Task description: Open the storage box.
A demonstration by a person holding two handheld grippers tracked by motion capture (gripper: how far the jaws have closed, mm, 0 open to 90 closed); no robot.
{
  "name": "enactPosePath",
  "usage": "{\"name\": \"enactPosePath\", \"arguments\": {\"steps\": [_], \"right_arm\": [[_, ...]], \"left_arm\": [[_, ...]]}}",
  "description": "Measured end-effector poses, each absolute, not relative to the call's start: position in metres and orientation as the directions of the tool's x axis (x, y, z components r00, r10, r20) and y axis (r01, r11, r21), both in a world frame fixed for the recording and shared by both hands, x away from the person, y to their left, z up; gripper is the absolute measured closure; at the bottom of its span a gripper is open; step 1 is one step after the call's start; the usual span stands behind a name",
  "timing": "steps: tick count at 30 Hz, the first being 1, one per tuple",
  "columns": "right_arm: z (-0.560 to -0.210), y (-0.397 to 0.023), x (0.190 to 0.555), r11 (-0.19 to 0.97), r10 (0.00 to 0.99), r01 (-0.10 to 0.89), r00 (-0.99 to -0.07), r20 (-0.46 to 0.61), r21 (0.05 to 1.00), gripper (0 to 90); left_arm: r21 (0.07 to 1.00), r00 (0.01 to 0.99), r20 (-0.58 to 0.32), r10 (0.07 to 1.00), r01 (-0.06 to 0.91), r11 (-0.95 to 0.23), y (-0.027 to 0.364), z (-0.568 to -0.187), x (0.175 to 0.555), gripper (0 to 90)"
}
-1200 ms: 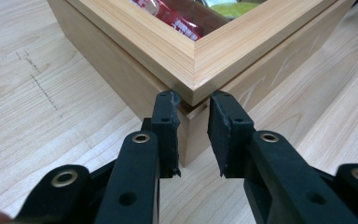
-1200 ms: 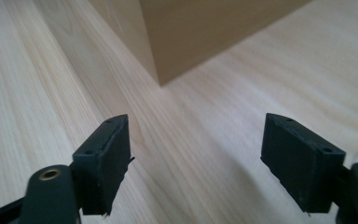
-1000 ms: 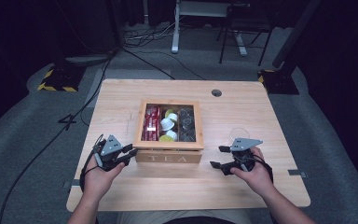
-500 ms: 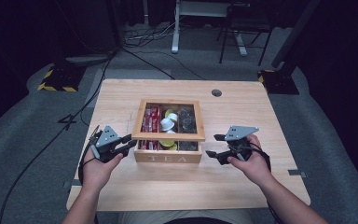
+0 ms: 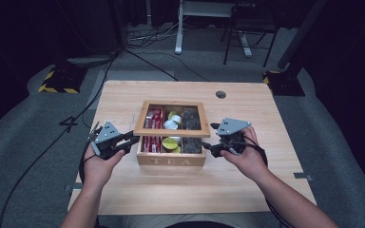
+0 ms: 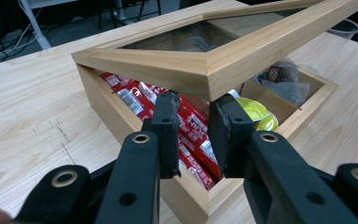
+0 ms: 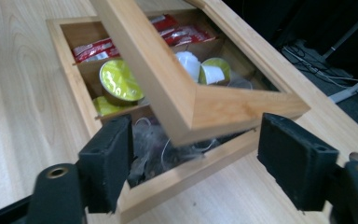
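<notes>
A wooden tea box [image 5: 171, 160] stands mid-table with its glass-paned lid [image 5: 171, 132] raised at the front, hinged at the back. My left gripper [image 5: 134, 138] is at the lid's front left corner. In the left gripper view the jaws [image 6: 196, 107] stand close together, shut on that corner of the lid [image 6: 168, 65]. My right gripper [image 5: 209, 146] is at the front right corner. Its jaws [image 7: 198, 140] stand wide open with the lid's corner [image 7: 223, 109] above and between them. Inside lie red packets [image 6: 186, 130], yellow capsules [image 7: 116, 79] and dark tea bags [image 7: 168, 149].
The box sits on a light wooden table [image 5: 180, 190] with a round cable hole [image 5: 221, 94] at the back right. A clear plastic cup [image 6: 342, 28] stands beyond the box. Dark floor with cables and chair legs surrounds the table.
Both hands have risen, the right more than the left, and the lid's front edge has swung up off the box.
</notes>
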State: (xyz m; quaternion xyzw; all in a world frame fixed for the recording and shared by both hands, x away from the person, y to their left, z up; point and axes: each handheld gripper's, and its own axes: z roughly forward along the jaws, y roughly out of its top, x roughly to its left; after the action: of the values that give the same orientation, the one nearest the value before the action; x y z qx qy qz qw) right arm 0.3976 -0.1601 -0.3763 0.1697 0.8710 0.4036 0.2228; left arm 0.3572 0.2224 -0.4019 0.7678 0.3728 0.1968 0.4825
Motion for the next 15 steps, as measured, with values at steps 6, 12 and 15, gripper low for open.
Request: {"name": "enactPosePath", "arguments": {"steps": [6,12,15], "right_arm": [[-0.372,-0.154,0.404,0.636,0.459,0.069,-0.834,-0.306,0.768,38.1],[-0.368,-0.156,0.405,0.639,0.437,0.041,-0.841,-0.319,0.768,45.3],[-0.363,-0.155,0.404,0.651,0.427,0.022,-0.837,-0.342,0.759,47.9]], "left_arm": [[0.884,0.644,-0.045,0.764,0.382,-0.271,0.221,-0.401,0.357,72.7],[0.894,0.643,-0.015,0.765,0.352,-0.278,0.217,-0.401,0.356,65.8],[0.895,0.626,0.018,0.78,0.337,-0.291,0.214,-0.4,0.354,56.7]]}}
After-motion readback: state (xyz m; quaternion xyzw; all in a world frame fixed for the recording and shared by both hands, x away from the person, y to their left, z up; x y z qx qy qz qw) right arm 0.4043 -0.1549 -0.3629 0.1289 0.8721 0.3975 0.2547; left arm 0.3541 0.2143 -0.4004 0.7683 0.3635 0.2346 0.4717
